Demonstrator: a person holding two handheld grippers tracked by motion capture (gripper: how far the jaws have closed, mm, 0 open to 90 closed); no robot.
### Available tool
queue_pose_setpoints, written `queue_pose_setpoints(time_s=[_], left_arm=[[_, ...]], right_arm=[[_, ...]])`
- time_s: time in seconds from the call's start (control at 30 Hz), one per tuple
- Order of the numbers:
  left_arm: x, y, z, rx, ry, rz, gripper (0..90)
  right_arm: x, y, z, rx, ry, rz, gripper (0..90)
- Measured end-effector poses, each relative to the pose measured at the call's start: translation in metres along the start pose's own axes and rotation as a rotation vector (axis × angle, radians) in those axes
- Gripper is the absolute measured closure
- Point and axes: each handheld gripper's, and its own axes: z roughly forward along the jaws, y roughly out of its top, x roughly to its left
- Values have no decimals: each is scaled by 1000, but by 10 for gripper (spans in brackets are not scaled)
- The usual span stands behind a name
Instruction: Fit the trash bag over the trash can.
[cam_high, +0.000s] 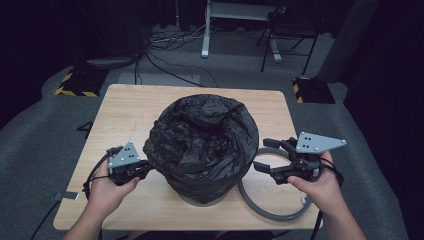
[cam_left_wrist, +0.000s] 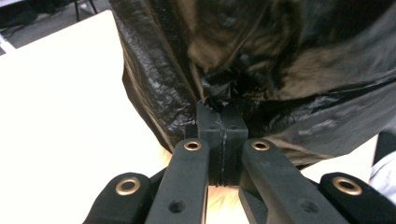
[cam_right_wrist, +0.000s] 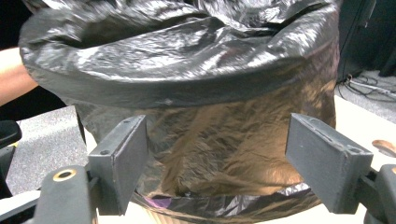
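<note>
The big black plastic bag over the round bin (cam_high: 202, 145) filled the table's middle; the grey ring (cam_high: 265, 207) blocked its right.

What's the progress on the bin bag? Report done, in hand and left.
Done: the black bag is draped over the bin, its edge folded down over the rim. In hand: the left gripper is shut on a fold of the bag's side; the right gripper is open beside the bag, holding nothing. Left, probably: smoothing the bag and fitting the grey ring, which lies on the table.
</note>
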Motion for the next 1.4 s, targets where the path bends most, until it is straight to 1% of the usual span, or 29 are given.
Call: queue_pose_setpoints(time_s=[0.07, 0.1, 0.13, 0.17, 0.2, 0.23, 0.27, 0.3, 0.33, 0.37, 0.4, 0.43, 0.5, 0.57, 0.63, 0.7, 0.77, 0.83, 0.9, 0.97, 1.03, 1.1, 1.13, 1.2, 1.23, 1.27, 1.3, 1.37, 1.4], left_arm=[[-3, -4, 9, 42, -12, 13, 900], [-4, -6, 12, 61, -11, 6, 900], [-3, -8, 13, 90, 3, 17, 900], [-2, -11, 14, 90, 10, 8, 900], [0, -13, 14, 82, 8, -18, 900], [2, -15, 12, 67, 12, -54, 900], [6, -17, 10, 52, 39, -79, 888], [10, -18, 6, 38, 73, -90, 854], [14, -19, 3, 20, 86, -113, 854], [17, -19, -1, -18, 98, -135, 835], [19, -18, -4, -71, 118, -142, 775], [19, -17, -8, -117, 128, -138, 688], [17, -13, -17, -179, 133, -139, 616], [15, -9, -25, -231, 140, -127, 517], [14, -7, -31, -244, 117, -121, 531], [12, -4, -32, -252, 85, -106, 513], [9, -1, -31, -245, 61, -82, 492], [5, 2, -28, -235, 37, -66, 500], [3, 5, -24, -213, 26, -45, 526], [2, 7, -20, -197, 17, -36, 585], [4, 9, -17, -180, 8, -30, 704], [5, 11, -15, -159, 3, -32, 852], [6, 12, -15, -151, 3, -33, 891], [6, 13, -12, -146, 7, -26, 900], [6, 14, -12, -140, 12, -19, 900], [6, 15, -11, -140, 17, -12, 900], [7, 16, -11, -140, 19, -9, 900], [7, 17, -10, -150, 21, -12, 900], [7, 16, -10, -149, 20, -13, 900]], right_arm=[[-1, -1, 1, 6, -3, 2, 221], [-2, -1, 2, 9, -3, 2, 219], [-2, -1, 3, 16, -3, 0, 212], [-2, -1, 4, 25, -2, -1, 202], [-1, -1, 5, 29, 2, -3, 197], [-1, -1, 6, 31, 7, -4, 191], [0, -1, 7, 33, 10, -7, 184], [0, 0, 8, 33, 11, -12, 176], [1, 0, 10, 31, 12, -19, 172], [1, 0, 11, 33, 11, -26, 169], [2, 0, 13, 36, 14, -31, 165], [3, 0, 15, 40, 16, -39, 161], [4, -1, 19, 59, 20, -56, 161], [1, -3, 21, 70, 31, -44, 169], [-8, -7, 19, 79, 7, -23, 154], [-17, -11, 16, 82, -19, -7, 155], [-24, -14, 15, 92, -31, -3, 155], [-32, -19, 16, 118, -46, 2, 155], [-43, -25, 16, 141, -65, 19, 155], [-54, -30, 18, 152, -73, 44, 155], [-64, -36, 25, 170, -40, 77, 155], [-73, -43, 33, 163, 25, 131, 156], [-77, -46, 37, 163, 31, 142, 156], [-80, -47, 44, 164, 41, 144, 163], [-80, -46, 46, 161, 49, 142, 300], [-80, -44, 47, 170, 59, 114, 522], [-78, -42, 47, 187, 66, 83, 649], [-74, -40, 47, 199, 54, 49, 862], [-72, -39, 46, 217, 36, 34, 884]])
